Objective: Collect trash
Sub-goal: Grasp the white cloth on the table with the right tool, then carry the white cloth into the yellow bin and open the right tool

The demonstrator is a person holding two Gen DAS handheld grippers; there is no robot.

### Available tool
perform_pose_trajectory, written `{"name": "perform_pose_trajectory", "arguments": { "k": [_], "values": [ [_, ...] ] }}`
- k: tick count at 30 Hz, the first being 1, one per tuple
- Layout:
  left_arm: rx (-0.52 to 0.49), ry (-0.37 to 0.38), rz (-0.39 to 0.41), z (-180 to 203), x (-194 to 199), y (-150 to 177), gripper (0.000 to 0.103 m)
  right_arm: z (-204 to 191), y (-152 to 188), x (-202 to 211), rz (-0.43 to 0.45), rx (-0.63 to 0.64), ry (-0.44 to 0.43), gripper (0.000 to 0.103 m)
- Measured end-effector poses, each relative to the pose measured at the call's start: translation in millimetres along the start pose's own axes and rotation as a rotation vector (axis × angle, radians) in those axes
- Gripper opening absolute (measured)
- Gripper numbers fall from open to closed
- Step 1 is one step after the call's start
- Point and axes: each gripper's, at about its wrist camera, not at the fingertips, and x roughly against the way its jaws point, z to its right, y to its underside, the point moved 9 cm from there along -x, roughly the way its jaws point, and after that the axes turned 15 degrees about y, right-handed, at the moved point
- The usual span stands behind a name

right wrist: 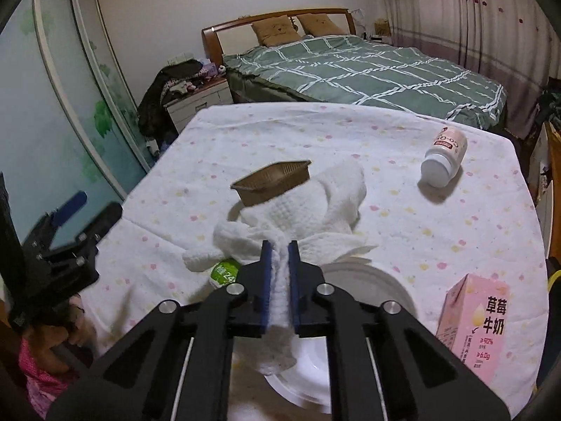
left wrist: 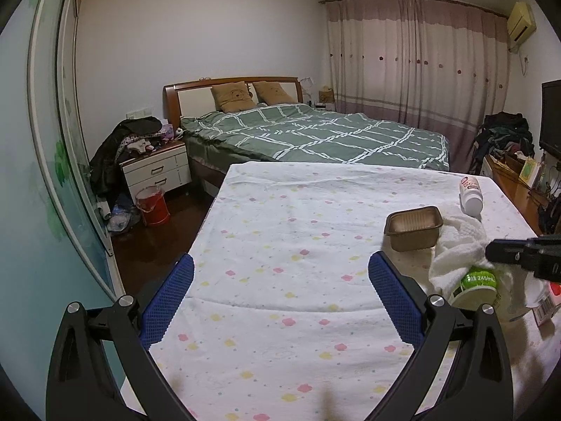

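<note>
While the right gripper (right wrist: 279,245) pinches a bunched fold of the white paper towel (right wrist: 301,207) low in the middle of the right wrist view, the rest of the litter lies spread across the flowered tablecloth (right wrist: 385,182). At the far left of that view the left gripper (right wrist: 84,207) hangs off the table edge with its jaws spread wide and nothing between them; its own camera shows only bare cloth between the blue pads (left wrist: 168,294). Moving right, a green-labelled cup (right wrist: 224,272) lies half under the towel's left corner, and a brown plastic tray (right wrist: 271,182) sits tilted on the towel's upper edge. Below the pinch is a white plate (right wrist: 368,280), with the towel's tail hanging over it. Further right, a white bottle (right wrist: 445,159) lies on its side in the upper right, well apart from the towel, and a pink milk carton (right wrist: 473,319) stands at the lower right. To do this step well, I would lift the towel slowly and straight up, since the tray seems to rest partly on it and could tip or slide. The grip looks secure, but only a narrow fold is caught, so a jerk may tear it. The idle left gripper could steady the tray or take the cup next.
</note>
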Motion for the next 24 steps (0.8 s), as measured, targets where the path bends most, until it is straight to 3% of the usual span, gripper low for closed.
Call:
{"name": "perform_pose_trajectory", "arguments": {
  "k": [15,20,24],
  "values": [
    [0.001,0.002,-0.003,1,1,0,0.098,31,-75,89,0.214,-0.115,-0.072,0.008],
    [0.0,0.002,-0.002,2,1,0,0.098,62,-84,128,0.296,-0.169,-0.067,0.008],
    [-0.005,0.001,0.0,3,0,1,0.098,110,-74,149,0.333,-0.241,-0.007,0.008]
  ]
}}
